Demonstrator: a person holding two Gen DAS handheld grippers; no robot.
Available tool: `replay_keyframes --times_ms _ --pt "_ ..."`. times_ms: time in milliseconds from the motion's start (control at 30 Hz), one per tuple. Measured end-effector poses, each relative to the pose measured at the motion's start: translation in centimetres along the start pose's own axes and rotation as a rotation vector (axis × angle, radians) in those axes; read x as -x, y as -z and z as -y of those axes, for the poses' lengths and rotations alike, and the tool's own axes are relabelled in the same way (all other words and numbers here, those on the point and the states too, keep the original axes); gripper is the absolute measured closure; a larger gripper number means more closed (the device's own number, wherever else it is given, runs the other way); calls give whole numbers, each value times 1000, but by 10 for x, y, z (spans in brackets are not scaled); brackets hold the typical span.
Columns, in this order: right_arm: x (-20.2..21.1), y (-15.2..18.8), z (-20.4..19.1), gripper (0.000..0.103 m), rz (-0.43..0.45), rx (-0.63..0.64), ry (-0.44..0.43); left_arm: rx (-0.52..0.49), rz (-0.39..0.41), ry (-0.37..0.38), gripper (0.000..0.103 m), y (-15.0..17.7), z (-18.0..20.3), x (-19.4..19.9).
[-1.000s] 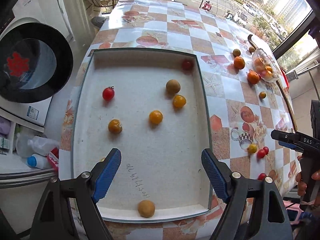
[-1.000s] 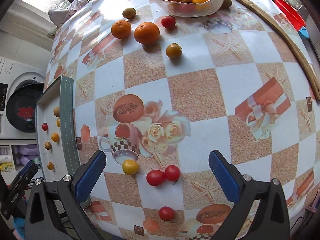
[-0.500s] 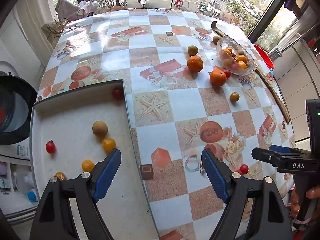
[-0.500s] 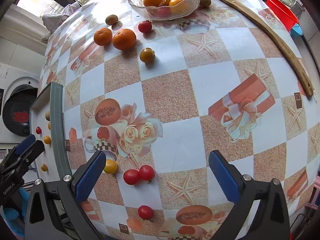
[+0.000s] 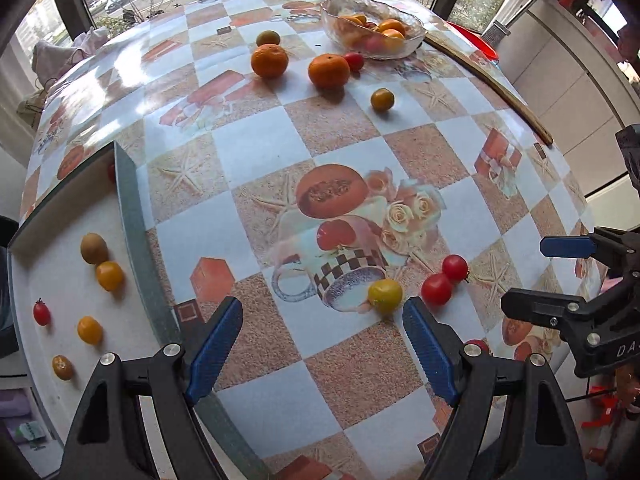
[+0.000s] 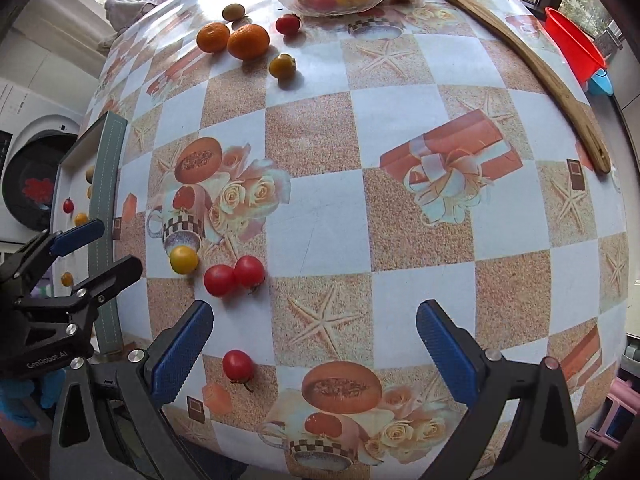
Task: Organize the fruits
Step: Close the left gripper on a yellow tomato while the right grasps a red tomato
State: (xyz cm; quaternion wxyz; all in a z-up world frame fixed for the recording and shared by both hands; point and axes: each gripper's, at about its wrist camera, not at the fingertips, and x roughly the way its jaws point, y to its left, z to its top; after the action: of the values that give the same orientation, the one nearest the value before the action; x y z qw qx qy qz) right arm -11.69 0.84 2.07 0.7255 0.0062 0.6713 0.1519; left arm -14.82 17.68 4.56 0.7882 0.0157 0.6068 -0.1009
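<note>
My left gripper (image 5: 322, 338) is open and empty above the table, with a yellow tomato (image 5: 385, 295) just beyond its right finger. Two red tomatoes (image 5: 437, 289) lie beside it. The white tray (image 5: 128, 208) at the left holds several small fruits (image 5: 109, 275). My right gripper (image 6: 314, 344) is open and empty; a red tomato (image 6: 237, 365) lies near its left finger. The yellow tomato (image 6: 184, 259) and the red pair (image 6: 233, 274) lie ahead on the left. The left gripper also shows in the right wrist view (image 6: 98, 248).
A glass bowl (image 5: 372, 26) of fruit stands at the far side, with two oranges (image 5: 329, 70), a red tomato (image 5: 353, 60) and small fruits in front of it. A wooden strip (image 6: 520, 60) and a red basin (image 6: 574, 44) lie at the right edge.
My left gripper has swung right, from over the tray to over the patterned table near the yellow tomato. My right gripper has moved slightly forward and right. Both stay open.
</note>
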Motion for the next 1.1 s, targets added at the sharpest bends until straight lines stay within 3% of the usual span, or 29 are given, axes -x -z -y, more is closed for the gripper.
replay_keyframes --times_ms 233,367,433,567,600,700,767,867,900,1100 --pt "-5 42 -21 32 -2 78 -16 -72 -9 16 20 -4 19 -21" --pt "-14 57 -28 38 -8 78 -23 -78 3 8 22 -10 20 -26" --pt "-14 58 -34 40 12 95 -17 -68 -1 3 33 -14 20 -29" --pt "-16 55 -43 42 35 102 -19 -57 -10 -22 37 -18 22 -33" --pt "-16 54 -45 44 39 107 -16 -61 -10 -29 44 -18 23 -34" --pt "-18 54 -52 50 47 124 6 -61 -12 -35 52 -17 28 -33" --pt "-19 54 -55 56 49 137 18 -57 -13 -39 57 -14 31 -33" --pt "-21 54 -62 73 50 156 44 -53 -9 -33 69 -11 35 -33" --pt "-21 55 -62 81 48 153 39 -50 -8 -14 80 -10 36 -32" --pt "-13 54 -44 81 42 60 -9 73 -24 63 81 -7 18 -29"
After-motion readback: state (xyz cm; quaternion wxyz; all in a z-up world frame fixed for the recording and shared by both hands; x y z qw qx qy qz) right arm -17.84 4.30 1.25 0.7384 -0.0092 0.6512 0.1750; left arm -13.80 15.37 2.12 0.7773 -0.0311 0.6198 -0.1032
